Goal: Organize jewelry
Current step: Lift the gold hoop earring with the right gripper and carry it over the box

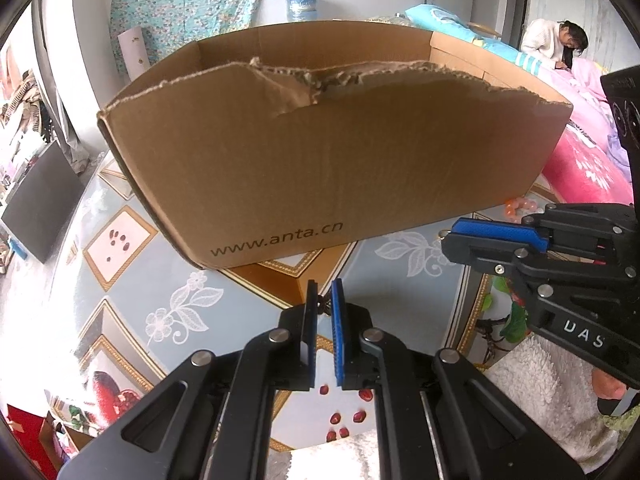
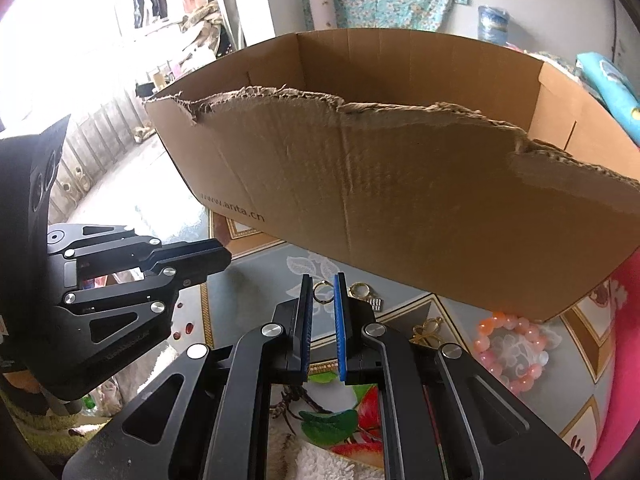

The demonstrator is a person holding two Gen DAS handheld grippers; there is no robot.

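A big brown cardboard box (image 2: 400, 184) with a ripped, fuzzy top edge stands on the flowery tablecloth (image 1: 168, 304); its inside is hidden; just before it lie 2 gold rings (image 2: 322, 292), a shiny gold clip (image 2: 427, 327) and round pink beads (image 2: 508, 350). The left gripper (image 1: 325, 294) pinches something small and dark, hard to make out; the right gripper (image 2: 324, 292) has jaws slightly apart around 1 ring.

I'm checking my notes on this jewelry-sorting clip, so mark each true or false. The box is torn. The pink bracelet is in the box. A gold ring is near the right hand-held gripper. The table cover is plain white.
The cardboard box has a torn near edge: true.
The pink bracelet is in the box: false, it lies on the table beside the box.
A gold ring shows between the fingers of the right hand-held gripper: true.
The table cover is plain white: false, it is patterned with flowers and fruit.
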